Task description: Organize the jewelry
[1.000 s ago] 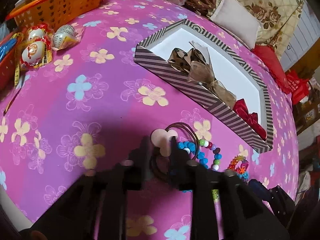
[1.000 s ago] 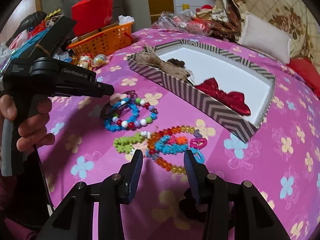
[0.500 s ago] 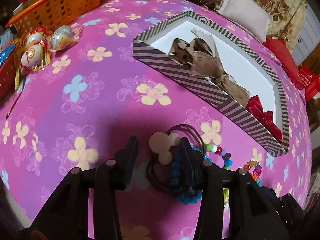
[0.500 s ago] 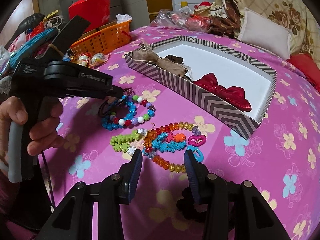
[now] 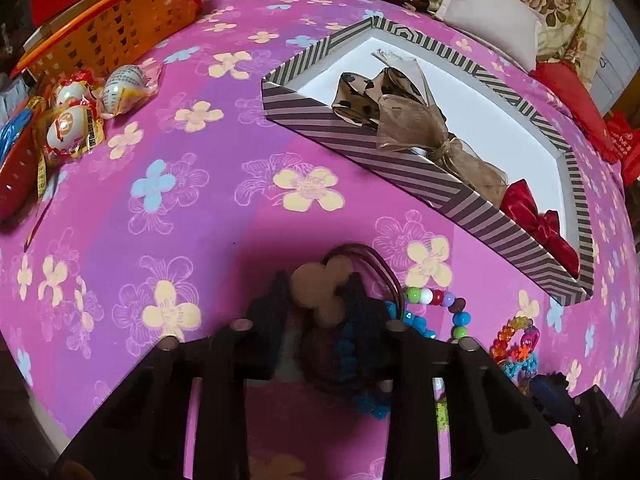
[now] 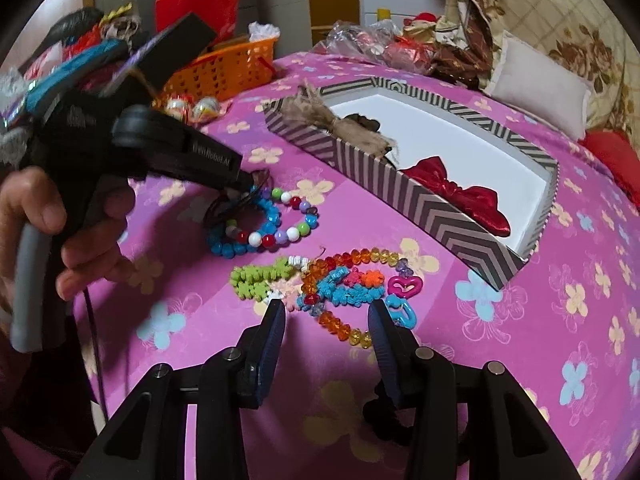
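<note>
Brown hair tie (image 5: 320, 292) lies flat between left gripper's (image 5: 316, 300) jaws.

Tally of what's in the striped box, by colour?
In the striped box:
Leopard-print bow: 1
Tan sheer bow: 1
Red bow: 1
Total: 3

Pale raised lettering on the side of the left gripper (image 6: 240, 184), at nine o'clock in the right wrist view, is blurred and appears to read "GenRobot.AI". Printing on the wrapped eggs (image 5: 72, 128) is too small to read.
</note>
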Demonstrator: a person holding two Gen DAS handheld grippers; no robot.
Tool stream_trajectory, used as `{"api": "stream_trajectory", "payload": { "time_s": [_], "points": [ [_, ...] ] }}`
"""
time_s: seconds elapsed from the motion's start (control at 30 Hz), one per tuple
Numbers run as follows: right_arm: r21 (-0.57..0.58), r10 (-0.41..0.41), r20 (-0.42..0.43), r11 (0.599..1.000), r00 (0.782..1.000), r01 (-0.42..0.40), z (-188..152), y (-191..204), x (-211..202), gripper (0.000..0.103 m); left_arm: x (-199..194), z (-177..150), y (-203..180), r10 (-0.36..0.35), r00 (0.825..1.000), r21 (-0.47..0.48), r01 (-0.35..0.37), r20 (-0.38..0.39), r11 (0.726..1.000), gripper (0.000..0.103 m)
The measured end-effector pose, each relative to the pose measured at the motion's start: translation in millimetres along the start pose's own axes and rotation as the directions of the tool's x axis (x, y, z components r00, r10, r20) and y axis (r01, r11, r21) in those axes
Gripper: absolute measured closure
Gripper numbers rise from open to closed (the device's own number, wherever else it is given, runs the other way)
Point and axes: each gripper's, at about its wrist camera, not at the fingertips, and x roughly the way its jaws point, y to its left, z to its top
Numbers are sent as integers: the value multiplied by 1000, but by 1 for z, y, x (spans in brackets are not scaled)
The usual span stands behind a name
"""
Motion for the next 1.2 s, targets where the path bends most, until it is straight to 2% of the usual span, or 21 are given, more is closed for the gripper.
{"api": "stream_trajectory", "payload": {
  "time_s": [0.03, 0.1, 0.13, 0.23, 0.57, 0.8, 1.2],
  "points": [
    [-12, -10, -5, 1000, 1000, 10, -1, 2, 3, 83, -1, -1, 0, -3, 1000, -2, 3, 0, 1000, 77],
    [-22, -22, -6, 1000, 1000, 21, -4, 4, 5, 94, -1, 0, 4, -21, 1000, -14, 21, -5, 1000, 79],
    [-22, -23, -2, 1000, 1000, 23, -4, 4, 4, 94, -3, 0, 5, -32, 999, -24, 32, -6, 999, 81],
    [-1, -8, 12, 1000, 1000, 8, -4, 2, 0, 94, -8, 3, 15, -73, 997, -62, 72, -10, 995, 83],
    [84, 26, 128, 996, 991, -37, 10, -13, -40, 94, -31, 2, 33, -131, 991, -105, 133, 27, 986, 83],
    [122, 27, 160, 991, 987, -47, 18, -23, -52, 94, -46, -1, 41, -159, 986, -123, 164, 53, 979, 83],
    [129, 6, 193, 991, 981, -32, 26, -27, -70, 94, -60, -3, 28, -157, 983, -91, 166, 97, 982, 83]
  ]
}}
